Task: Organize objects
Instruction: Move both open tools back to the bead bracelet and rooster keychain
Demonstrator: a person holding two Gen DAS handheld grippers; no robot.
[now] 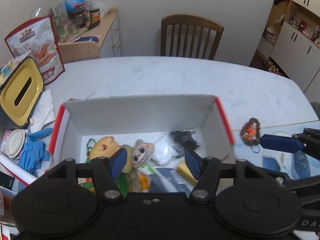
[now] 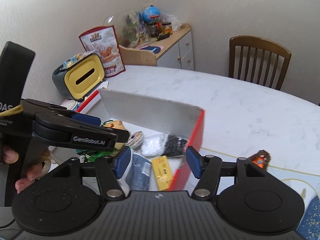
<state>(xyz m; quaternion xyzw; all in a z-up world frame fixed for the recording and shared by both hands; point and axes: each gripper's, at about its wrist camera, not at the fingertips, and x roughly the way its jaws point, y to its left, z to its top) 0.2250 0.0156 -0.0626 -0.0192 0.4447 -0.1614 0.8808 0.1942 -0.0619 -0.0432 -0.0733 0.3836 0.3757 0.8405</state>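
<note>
Both grippers hang with fingers apart and empty over the box, the left gripper above the toys already gathered inside, the right gripper at its red wall, while the brown trinket waits on the worktop at three o'clock outside the box, likely next.

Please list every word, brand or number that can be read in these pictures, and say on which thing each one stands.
"GenRobot.AI": on the side of the left claw.
"DAS": on the black handle behind it, cut off at the picture's edge.
Red snack bag: print too small to read.
Yellow packet and grey pouch in the box: blurred.
</note>
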